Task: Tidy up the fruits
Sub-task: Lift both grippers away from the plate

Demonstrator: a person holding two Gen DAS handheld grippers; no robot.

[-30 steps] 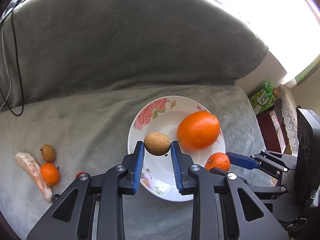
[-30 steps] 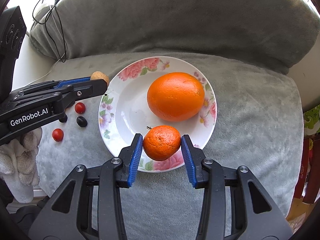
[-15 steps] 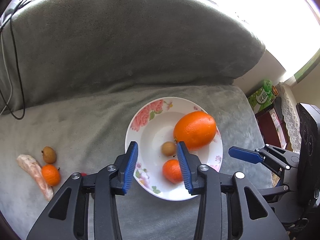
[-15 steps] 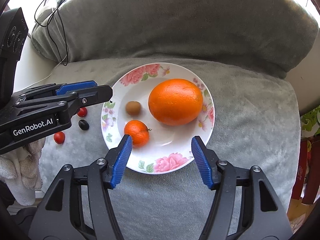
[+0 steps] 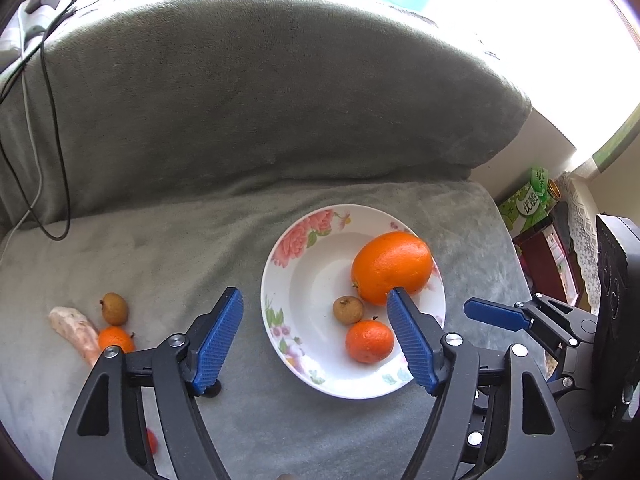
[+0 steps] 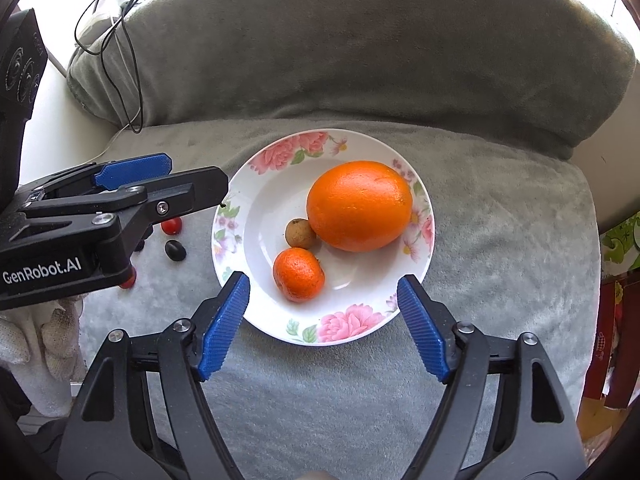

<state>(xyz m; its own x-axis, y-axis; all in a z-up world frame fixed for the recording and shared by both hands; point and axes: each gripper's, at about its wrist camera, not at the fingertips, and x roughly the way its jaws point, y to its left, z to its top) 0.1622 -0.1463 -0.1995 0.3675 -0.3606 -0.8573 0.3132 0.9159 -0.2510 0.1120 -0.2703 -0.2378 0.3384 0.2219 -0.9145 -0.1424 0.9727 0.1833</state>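
A white flowered plate [image 5: 304, 240] [image 6: 256, 200] lies on the grey sofa seat. In it sit a big orange [image 5: 392, 266] [image 6: 359, 205], a small tangerine [image 5: 369, 341] [image 6: 298, 274] and a brown longan [image 5: 348, 309] [image 6: 300, 233]. My left gripper [image 5: 316, 336] is open and empty above the plate's near left side. My right gripper [image 6: 323, 320] is open and empty over the plate's near rim. Left of the plate lie another longan [image 5: 114, 309], a tangerine [image 5: 116, 339] and a pink root-like piece [image 5: 74, 330].
Cherry tomatoes [image 6: 171, 225] and a dark grape [image 6: 175, 250] lie on the seat left of the plate, partly under the left gripper [image 6: 132, 170]. The right gripper's blue finger [image 5: 496, 314] shows at right. Black cables [image 5: 52, 120] hang over the sofa back. A shelf stands at right.
Both grippers opened: the left let the longan drop into the plate, the right released the tangerine there. Both have pulled back and up, jaws wider.
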